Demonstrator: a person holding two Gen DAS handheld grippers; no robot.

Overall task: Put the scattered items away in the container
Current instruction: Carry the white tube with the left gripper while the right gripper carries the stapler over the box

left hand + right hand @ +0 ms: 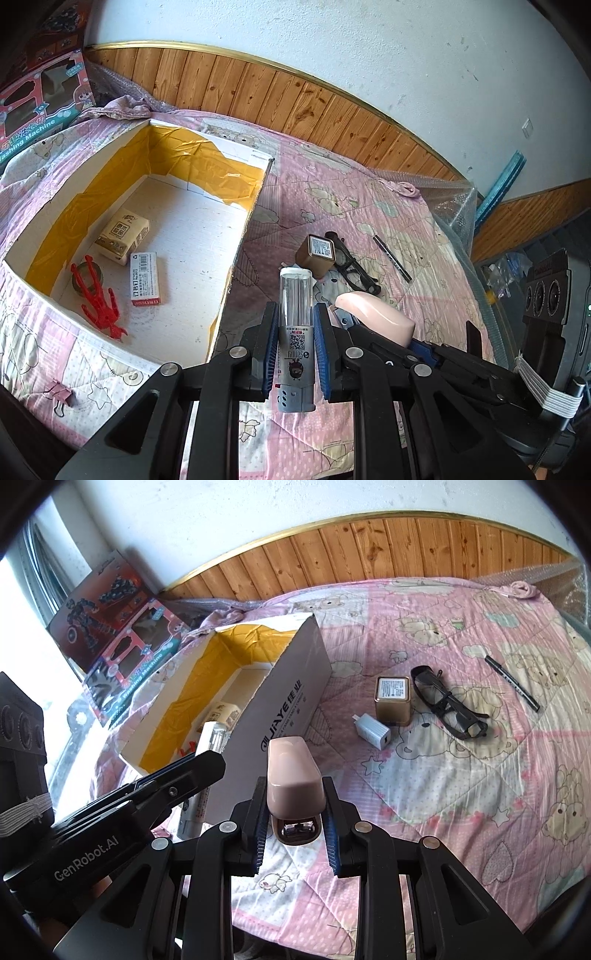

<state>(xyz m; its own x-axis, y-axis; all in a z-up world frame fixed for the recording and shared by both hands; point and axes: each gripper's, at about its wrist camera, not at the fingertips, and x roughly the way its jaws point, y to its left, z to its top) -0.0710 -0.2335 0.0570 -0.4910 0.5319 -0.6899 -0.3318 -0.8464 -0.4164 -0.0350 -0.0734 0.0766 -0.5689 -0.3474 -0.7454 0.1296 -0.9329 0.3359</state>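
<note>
Right now both tongs are loaded and close to the cardboard box (236, 243), which sits toward the left far part of the bed (461, 794). The left tongs (295, 347) pinch a clear plastic tube with a grey base (294, 314); the right tongs (295, 827) pinch a pink stapler (291, 771) across its sides, nose pointing forward.

To do the drop well, I judge each load should be carried over the box's near wall and well above the open floor before the pads spread, since the tube is long and could catch the rim if released at the edge. Taking turns seems wise: the two tools are just beside each other and could knock together.

Looking from the left wrist, the box's inside shows: a tan packet (123, 236), a staples box (146, 277), a red plastic toy (101, 299) and a roll of tape (88, 275) lie on its floor. A pink binder clip (59, 393) also lies on the bed near its front edge.

From the right wrist, the box's printed outer wall shows instead, plus a white charger plug (373, 734), which the other view hides. A gold tin (393, 701), black glasses (447, 705) and a black pen (511, 683) remain on the bed, well apart from the box.
</note>
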